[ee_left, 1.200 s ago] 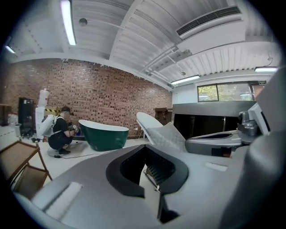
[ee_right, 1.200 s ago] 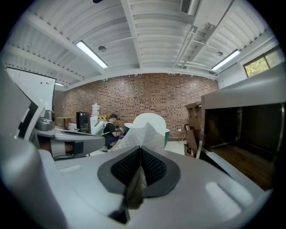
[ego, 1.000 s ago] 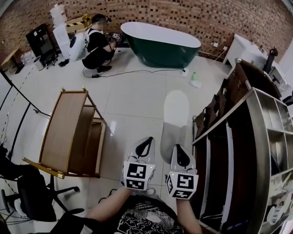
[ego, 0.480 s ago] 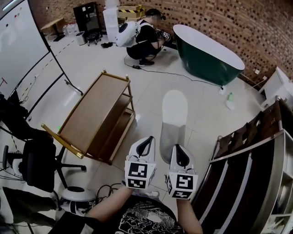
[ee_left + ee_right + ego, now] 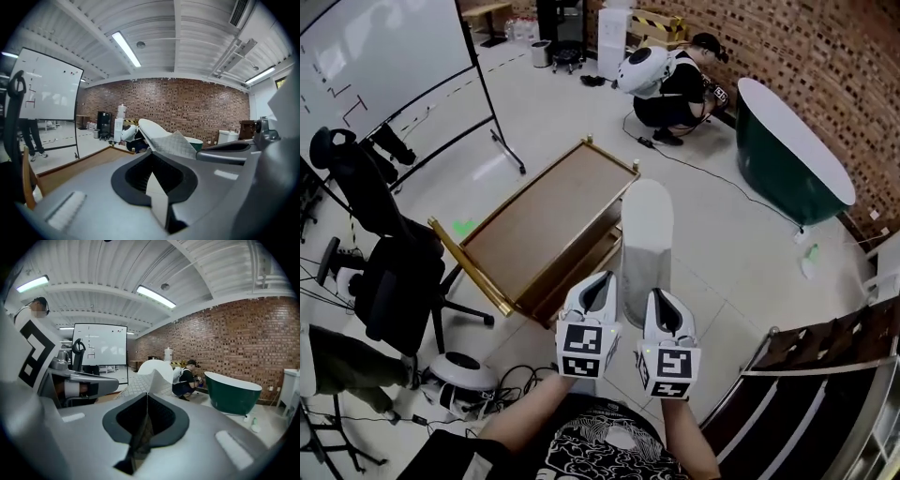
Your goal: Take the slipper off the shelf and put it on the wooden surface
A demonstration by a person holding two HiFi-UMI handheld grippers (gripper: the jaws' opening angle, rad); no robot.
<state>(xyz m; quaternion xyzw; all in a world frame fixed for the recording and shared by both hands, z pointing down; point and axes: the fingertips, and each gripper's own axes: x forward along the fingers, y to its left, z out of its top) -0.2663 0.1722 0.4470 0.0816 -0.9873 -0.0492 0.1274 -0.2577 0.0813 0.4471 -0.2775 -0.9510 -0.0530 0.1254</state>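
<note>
Slipper (image 5: 647, 234) held just right of wooden tabletop (image 5: 548, 220)
Right gripper (image 5: 664, 317) jaws clamp its near end; left gripper (image 5: 595, 298) jaws shut, seemingly empty

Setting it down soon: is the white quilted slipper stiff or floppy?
Probably fairly stiff: the white quilted slipper juts straight from the left gripper and right gripper without drooping. Likely light: thin and flat.

Below me, left of centre in frame, the wooden surface (image 5: 546, 220) stands on the pale tiled floor (image 5: 553, 103), its lower shelf (image 5: 581, 264) showing underneath.
</note>
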